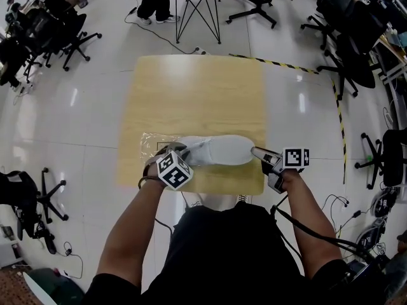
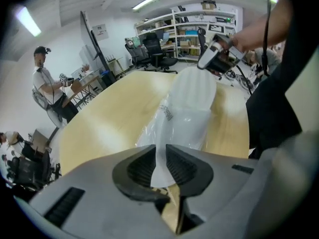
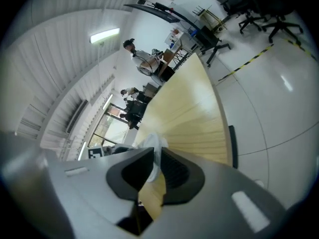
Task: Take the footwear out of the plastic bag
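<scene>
So that the two can be drawn apart, the left gripper (image 2: 158, 166) is clamped on the edge of the clear plastic bag (image 2: 149, 133) and the right gripper (image 1: 255, 151) is closed on the protruding end of the white shoe (image 1: 219, 150), which lies partly bagged on the wooden table (image 1: 197, 94).

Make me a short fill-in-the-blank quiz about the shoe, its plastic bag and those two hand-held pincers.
The shoe is coloured ____.
It lies on a table whose top is made of ____.
The left gripper pinches the clear plastic ____ between its jaws.
In the head view, the right gripper grips the shoe's ____ end.

Missing words: white; wood; bag; right.
</scene>
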A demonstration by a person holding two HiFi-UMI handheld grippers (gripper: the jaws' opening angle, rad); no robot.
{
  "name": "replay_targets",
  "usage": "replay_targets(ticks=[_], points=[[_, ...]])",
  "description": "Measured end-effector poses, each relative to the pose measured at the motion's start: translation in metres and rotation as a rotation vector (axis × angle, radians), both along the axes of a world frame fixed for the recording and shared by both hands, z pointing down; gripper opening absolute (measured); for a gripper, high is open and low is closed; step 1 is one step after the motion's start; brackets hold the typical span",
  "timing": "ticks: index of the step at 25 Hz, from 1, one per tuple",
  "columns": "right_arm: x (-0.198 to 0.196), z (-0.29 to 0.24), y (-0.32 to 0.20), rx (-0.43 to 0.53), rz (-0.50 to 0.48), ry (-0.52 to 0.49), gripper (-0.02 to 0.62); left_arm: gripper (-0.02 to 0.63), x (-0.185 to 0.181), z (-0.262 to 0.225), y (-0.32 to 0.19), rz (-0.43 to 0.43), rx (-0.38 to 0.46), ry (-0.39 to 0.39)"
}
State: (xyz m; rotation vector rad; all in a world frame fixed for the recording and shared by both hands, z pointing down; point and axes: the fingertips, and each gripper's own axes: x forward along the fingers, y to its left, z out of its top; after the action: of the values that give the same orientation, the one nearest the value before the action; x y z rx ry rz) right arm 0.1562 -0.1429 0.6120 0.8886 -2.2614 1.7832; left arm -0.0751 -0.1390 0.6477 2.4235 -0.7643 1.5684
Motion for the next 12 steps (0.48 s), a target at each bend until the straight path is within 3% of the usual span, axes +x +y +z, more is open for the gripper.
replay_targets(ticks=[4,9,12], points=[[-0.001,-0.009,0.001,0.030,-0.016,0.008,0.044,0.063,0.001,0.000,-0.003,0.017,0.025,-0.055],[0.020,-0.010,-0.008,-0.063,0.179,-0.131,0.037,0.071,0.013,-0.003,0.004,0.107,0.033,-0.066],[0.029,-0.008,-0.009,-0.065,0.214,-0.130,0.035,0.071,0.012,-0.005,0.003,0.101,0.044,-0.061]])
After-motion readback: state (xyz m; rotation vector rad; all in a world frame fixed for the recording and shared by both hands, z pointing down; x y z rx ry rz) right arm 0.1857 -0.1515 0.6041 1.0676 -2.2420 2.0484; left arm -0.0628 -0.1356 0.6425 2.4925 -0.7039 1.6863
